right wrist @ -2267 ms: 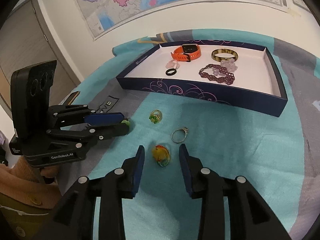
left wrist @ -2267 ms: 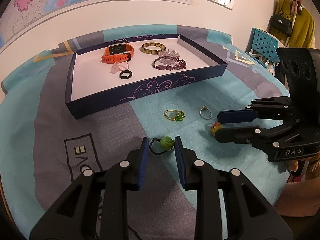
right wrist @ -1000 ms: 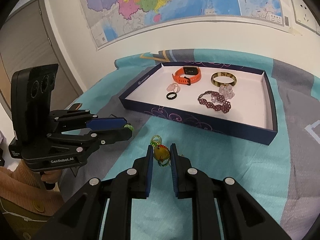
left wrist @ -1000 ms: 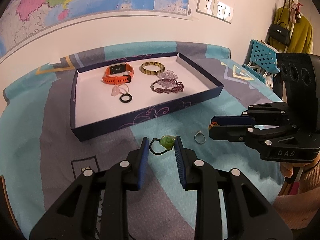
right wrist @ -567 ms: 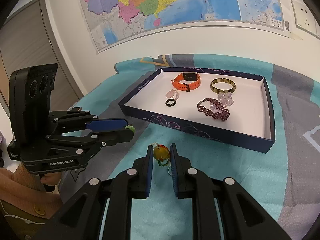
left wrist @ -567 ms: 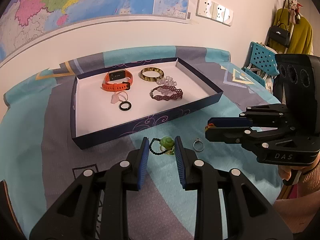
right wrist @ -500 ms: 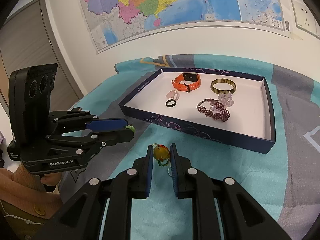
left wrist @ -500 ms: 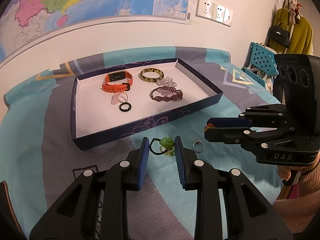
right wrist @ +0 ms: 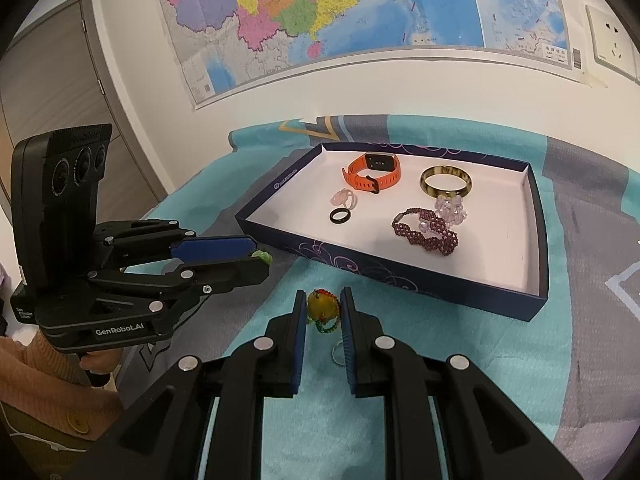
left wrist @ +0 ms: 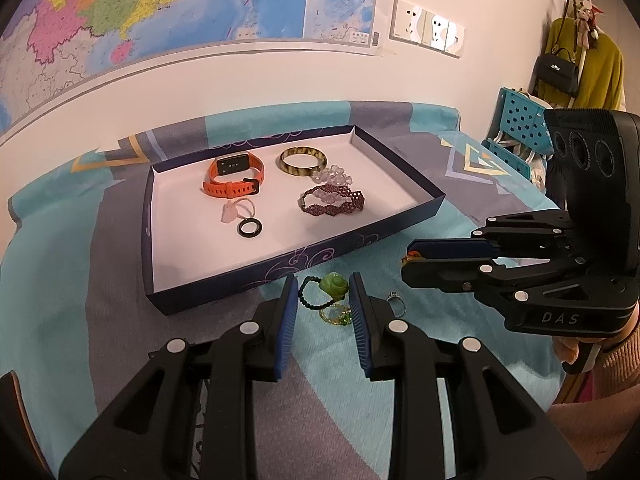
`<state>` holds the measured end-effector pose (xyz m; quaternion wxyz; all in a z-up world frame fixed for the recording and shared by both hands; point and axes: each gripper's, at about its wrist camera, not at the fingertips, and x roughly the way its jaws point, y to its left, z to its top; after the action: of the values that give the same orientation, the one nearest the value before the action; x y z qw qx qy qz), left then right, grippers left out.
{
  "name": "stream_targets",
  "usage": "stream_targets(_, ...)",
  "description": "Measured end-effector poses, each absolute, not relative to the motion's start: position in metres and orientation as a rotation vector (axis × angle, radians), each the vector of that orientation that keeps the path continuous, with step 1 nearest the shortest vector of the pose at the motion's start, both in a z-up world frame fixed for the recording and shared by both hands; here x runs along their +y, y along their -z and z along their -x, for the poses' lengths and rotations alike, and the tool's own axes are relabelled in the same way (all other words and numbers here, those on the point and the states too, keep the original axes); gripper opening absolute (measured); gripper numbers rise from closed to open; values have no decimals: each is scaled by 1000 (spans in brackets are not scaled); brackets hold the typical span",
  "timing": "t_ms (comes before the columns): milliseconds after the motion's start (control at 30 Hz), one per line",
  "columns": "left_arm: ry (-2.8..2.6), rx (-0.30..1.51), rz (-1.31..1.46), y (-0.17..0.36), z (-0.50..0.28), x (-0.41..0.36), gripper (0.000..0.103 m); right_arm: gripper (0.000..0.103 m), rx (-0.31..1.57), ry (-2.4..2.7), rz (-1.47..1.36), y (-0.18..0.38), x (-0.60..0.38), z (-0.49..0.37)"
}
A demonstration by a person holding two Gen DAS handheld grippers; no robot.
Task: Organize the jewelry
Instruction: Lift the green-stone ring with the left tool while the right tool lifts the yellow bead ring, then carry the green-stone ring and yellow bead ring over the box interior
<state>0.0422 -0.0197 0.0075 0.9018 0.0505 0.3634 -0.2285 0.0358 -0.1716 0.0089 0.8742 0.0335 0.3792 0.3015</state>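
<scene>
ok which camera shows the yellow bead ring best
The right wrist view: the yellow bead ring sits centred, pinched between the right tool's pads, its red and green beads clear. The left wrist view shows only an orange sliver at that tool's tip.

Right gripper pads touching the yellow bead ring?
Touching. The right wrist view shows the right gripper with both pads against the yellow bead ring, no gap either side, ring lifted off the cloth.

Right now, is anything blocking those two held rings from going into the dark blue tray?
Only the dark blue cardboard tray's near wall stands between; the green rose ring and yellow bead ring must clear it.
</scene>
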Motion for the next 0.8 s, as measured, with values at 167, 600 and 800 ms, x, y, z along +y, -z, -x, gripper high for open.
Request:
stream_targets(167,468,749,-107,-9,-44,-20,26,15,790,-634,-74,-10,-171,-39)
stream_targets(600,449,732,-98,-15,-57,-17,26,15,780,-627,-55,-16,-170,-52)
stream_targets(800,438,723,-94,-18,-64,-16,26,15,767,-622,-54,-21,-170,-59)
